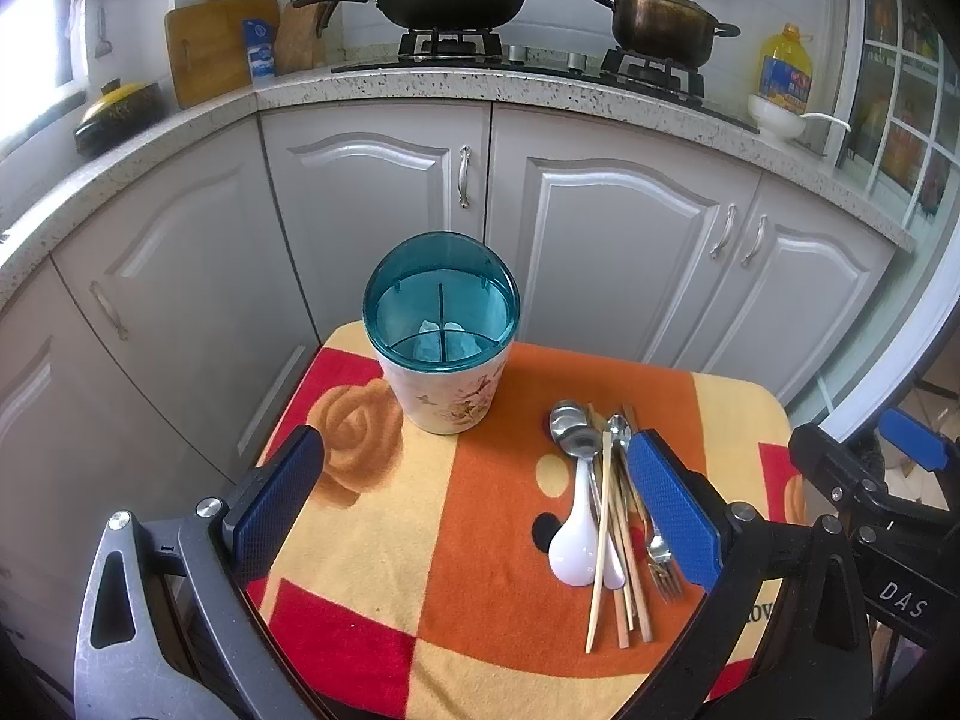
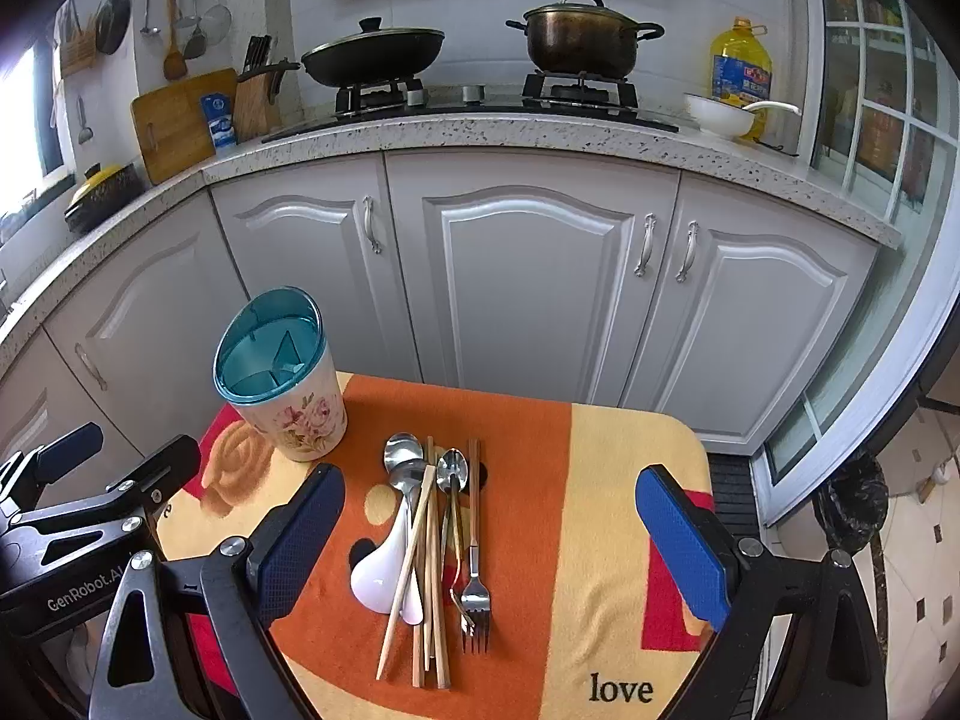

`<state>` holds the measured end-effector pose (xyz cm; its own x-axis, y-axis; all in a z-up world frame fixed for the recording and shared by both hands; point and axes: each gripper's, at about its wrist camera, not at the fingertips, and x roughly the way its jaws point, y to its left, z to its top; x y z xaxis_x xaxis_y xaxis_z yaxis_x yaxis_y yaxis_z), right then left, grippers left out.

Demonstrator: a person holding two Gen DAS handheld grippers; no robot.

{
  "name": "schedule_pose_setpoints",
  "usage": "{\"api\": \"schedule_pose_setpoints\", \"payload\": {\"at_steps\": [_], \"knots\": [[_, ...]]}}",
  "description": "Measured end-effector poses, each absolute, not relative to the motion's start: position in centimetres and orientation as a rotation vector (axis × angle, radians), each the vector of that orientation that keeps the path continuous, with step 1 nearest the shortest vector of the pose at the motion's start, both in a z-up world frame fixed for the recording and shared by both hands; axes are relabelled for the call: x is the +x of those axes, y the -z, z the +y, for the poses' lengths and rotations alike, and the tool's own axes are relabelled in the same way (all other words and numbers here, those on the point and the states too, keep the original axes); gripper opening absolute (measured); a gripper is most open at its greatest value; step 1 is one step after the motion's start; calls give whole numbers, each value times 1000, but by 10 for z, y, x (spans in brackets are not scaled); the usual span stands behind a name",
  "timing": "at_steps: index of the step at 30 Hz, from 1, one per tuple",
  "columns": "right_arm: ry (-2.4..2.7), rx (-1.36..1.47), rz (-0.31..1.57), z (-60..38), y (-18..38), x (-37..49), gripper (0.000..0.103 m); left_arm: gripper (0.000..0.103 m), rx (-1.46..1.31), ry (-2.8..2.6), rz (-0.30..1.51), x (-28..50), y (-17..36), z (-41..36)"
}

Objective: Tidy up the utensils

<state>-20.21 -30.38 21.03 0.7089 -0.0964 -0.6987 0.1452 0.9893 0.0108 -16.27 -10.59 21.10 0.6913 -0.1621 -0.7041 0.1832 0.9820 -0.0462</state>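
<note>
A floral utensil holder point(image 1: 447, 372) point(image 2: 300, 414) with a teal divided insert stands upright at the far left of a small cloth-covered table point(image 1: 480, 540) point(image 2: 600, 540). A pile of utensils lies to its right: metal spoons point(image 1: 570, 429) point(image 2: 403, 459), a white ceramic spoon point(image 1: 575, 540) point(image 2: 378, 570), wooden chopsticks point(image 1: 602, 546) point(image 2: 429, 570) and forks point(image 1: 663, 570) point(image 2: 475, 606). My left gripper point(image 1: 480, 516) is open above the cloth, in front of the holder. My right gripper point(image 2: 492, 540) is open, its fingers either side of the pile and above it.
White cabinet doors point(image 2: 528, 276) stand right behind the table under a speckled counter point(image 2: 480, 132). On it sit a wok point(image 2: 372, 54), a pot point(image 2: 579, 39), an oil bottle point(image 2: 741, 72), a white bowl point(image 2: 720, 114), a knife block and a cutting board. Tiled floor lies at right.
</note>
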Motion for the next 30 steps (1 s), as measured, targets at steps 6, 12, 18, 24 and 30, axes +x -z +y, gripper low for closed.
{"api": "schedule_pose_setpoints", "payload": {"at_steps": [6,12,18,24,30], "knots": [[123,61,790,-303,-204,-198,98,102,27,194,806,-157,-205,-108],[122,65,809,-310,-197,-195,98,102,34,200,824,-152,-197,-110],[99,128,865,-324,-174,-190,98,102,22,208,866,-144,-177,-106],[86,122,923,-334,-139,-180,98,102,67,236,907,-136,-152,-112],[-19,176,970,-340,-108,-168,78,94,91,293,960,-126,-125,-124]]}}
